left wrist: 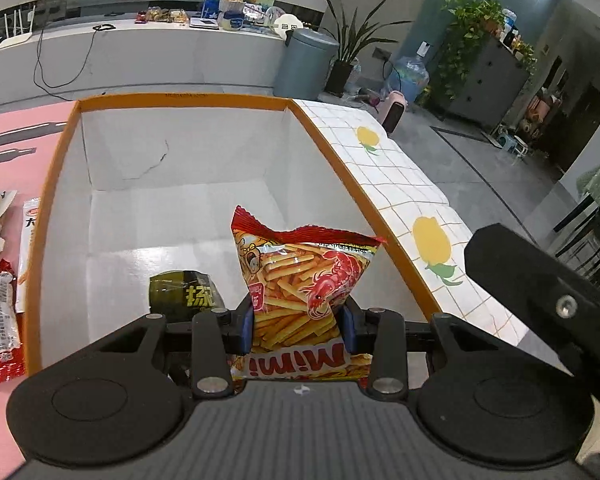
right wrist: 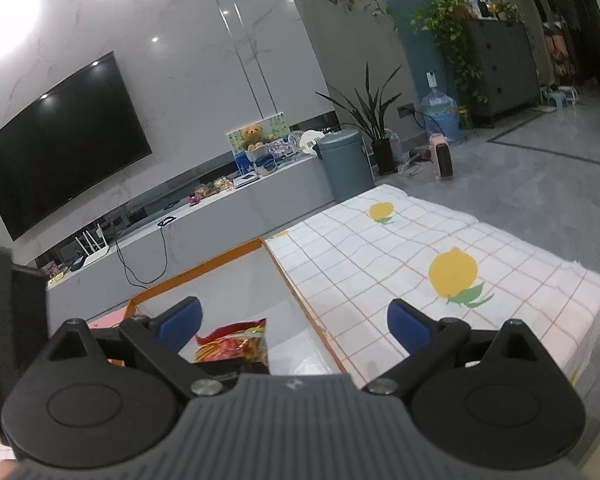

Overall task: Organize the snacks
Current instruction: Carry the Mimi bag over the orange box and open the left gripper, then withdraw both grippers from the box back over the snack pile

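From my left wrist camera, the left tongs (left wrist: 298, 326) are clamped on the middle of a Mimi shrimp-stick bag (left wrist: 300, 292), which I'm holding over the near end of the orange-rimmed white box (left wrist: 180, 100). A dark green snack packet (left wrist: 186, 294) already lies on the box floor just left of the bag. More packets (left wrist: 0, 300) wait on the pink mat outside the left wall. My worry: the bag is puffy and slick, pinched only at its waist, so it could slide out early, or land on the green packet and crowd it

From my right wrist camera, the right tongs (right wrist: 294, 328) stand wide apart, holding nothing, above the box's right wall and the lemon-print cloth (right wrist: 440, 240). The bag (right wrist: 236, 346) shows just below them. The two rigs sit near each other, so I could knock the box wall or the left rig if I swing in
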The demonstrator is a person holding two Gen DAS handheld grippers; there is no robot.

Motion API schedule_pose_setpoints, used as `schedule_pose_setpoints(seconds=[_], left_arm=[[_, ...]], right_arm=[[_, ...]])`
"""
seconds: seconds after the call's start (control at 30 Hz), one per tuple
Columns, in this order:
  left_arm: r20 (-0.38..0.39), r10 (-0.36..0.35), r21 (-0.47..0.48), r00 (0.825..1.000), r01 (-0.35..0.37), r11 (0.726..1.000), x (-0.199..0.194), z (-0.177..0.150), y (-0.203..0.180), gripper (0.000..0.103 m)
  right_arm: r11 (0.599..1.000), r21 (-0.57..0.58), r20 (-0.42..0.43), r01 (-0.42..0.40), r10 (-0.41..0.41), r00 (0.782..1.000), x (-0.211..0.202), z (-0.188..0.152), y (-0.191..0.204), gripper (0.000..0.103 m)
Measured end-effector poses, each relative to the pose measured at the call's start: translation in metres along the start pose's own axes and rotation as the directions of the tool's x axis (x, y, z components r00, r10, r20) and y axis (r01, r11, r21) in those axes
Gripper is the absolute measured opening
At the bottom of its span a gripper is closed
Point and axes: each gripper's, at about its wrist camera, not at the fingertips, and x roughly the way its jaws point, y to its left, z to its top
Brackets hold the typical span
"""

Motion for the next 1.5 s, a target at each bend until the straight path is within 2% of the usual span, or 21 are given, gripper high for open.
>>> schedule_pose_setpoints(seconds=[0.1,0.17,0.23,0.27,0.4,0.63,0.8,0.93,1.03,1.2,1.37,1.5], left_arm=[[-0.020,0.014,-0.015,1.000,-0.015,1.000,0.002,-0.002,-0.001,0.046],[-0.030,0.026,-0.026,0.999,-0.027,0.999,0.002,-0.002,0.000,0.058],[-0.036,-0.001,-0.027,0.999,0.000,1.000,0.000,-0.005,0.001,0.082],[-0.046,-0.017,-0.026,0.999,0.016,1.000,-0.001,-0.007,0.001,0.084],[-0.033,0.000,-0.021,0.999,-0.001,1.000,-0.010,-0.011,0.004,0.085],[-0.015,-0.010,-0.021,1.000,0.009,1.000,-0.030,-0.013,0.006,0.086],[0.001,-0.009,-0.030,1.000,0.009,1.000,-0.048,-0.010,0.011,0.086],[0.070,-0.001,-0.042,0.998,0.004,0.999,-0.071,-0.009,0.018,0.086],[0.116,0.021,-0.053,0.993,-0.015,0.998,-0.089,-0.006,0.021,0.086],[0.170,0.083,-0.016,0.982,-0.082,0.997,-0.118,-0.009,0.030,0.088],[0.178,0.131,0.001,0.975,-0.134,0.991,-0.139,-0.015,0.047,0.088],[0.192,0.196,-0.017,0.962,-0.196,0.980,-0.160,-0.026,0.065,0.088]], right_arm=[[1.000,-0.006,-0.004,0.015,-0.015,1.000,0.000,-0.001,0.000,0.097],[1.000,-0.011,-0.007,0.017,-0.017,1.000,0.000,-0.001,-0.001,0.097],[1.000,-0.005,-0.008,0.018,-0.018,1.000,0.000,-0.001,-0.002,0.097],[1.000,-0.001,-0.006,0.019,-0.019,1.000,0.000,-0.001,-0.002,0.097],[1.000,0.004,-0.017,0.017,-0.017,1.000,0.001,-0.002,0.000,0.097],[1.000,0.001,0.000,0.028,-0.028,1.000,-0.001,-0.003,0.001,0.097],[0.998,0.064,-0.002,0.003,-0.002,1.000,-0.003,-0.001,-0.003,0.097],[0.997,0.076,-0.006,0.002,-0.001,1.000,-0.003,-0.002,-0.001,0.097],[0.998,0.060,-0.009,-0.011,0.011,1.000,-0.003,-0.003,0.005,0.097],[0.998,0.042,-0.014,-0.047,0.047,0.999,-0.004,-0.005,0.016,0.097],[0.986,0.092,-0.035,-0.142,0.146,0.989,-0.004,-0.009,0.024,0.097],[0.981,0.056,-0.041,-0.186,0.188,0.981,-0.006,-0.012,0.039,0.097]])
